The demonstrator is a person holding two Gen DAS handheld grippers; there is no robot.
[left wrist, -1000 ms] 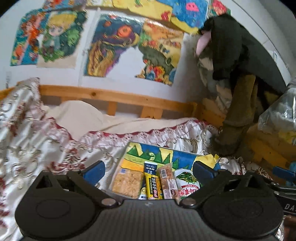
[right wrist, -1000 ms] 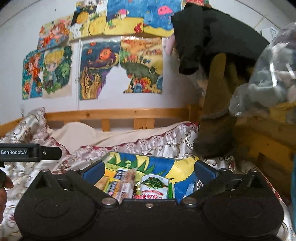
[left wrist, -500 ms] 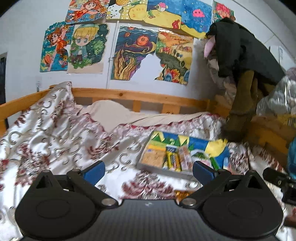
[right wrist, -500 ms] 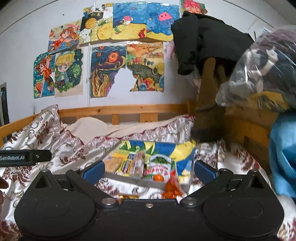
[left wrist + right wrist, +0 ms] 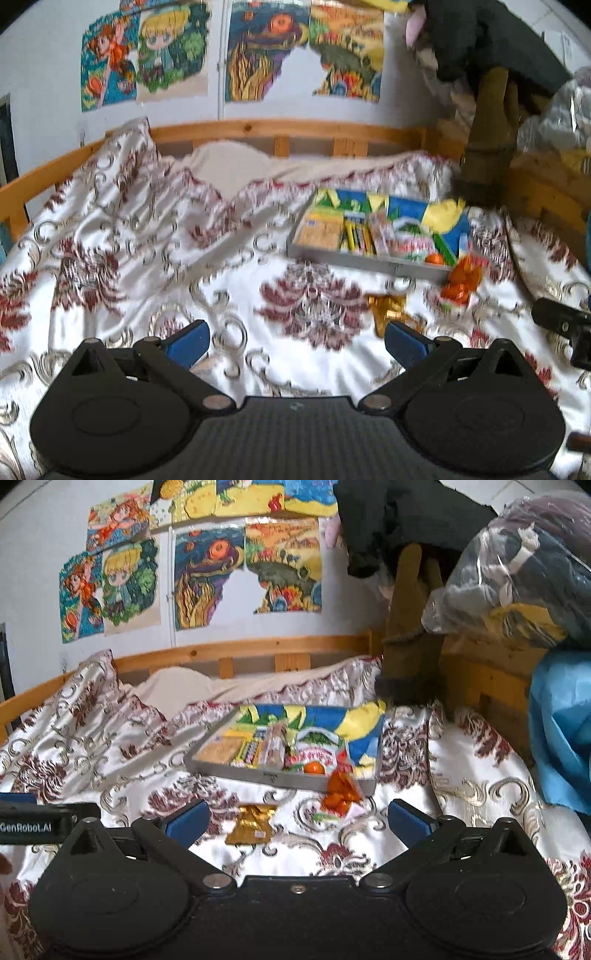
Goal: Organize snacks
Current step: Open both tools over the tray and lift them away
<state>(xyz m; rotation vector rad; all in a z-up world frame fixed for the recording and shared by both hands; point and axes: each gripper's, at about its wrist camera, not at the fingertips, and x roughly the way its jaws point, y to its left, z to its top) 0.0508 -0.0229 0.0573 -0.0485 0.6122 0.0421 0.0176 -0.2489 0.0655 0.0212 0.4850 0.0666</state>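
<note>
Grippers, left [image 5: 295, 341] and right [image 5: 297, 821], hang wide and empty; next, grasp the gold packet [image 5: 253, 823] for the tray [image 5: 280, 775].

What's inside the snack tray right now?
The tray holds a cracker pack, yellow bars, a clear-wrapped stick, a green-and-red packet and an orange. Anything beneath them is hidden.

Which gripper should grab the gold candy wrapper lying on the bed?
Probably the right gripper: the gold wrapper lies almost between its open fingers. For the left gripper, it sits off toward the right finger.
</note>
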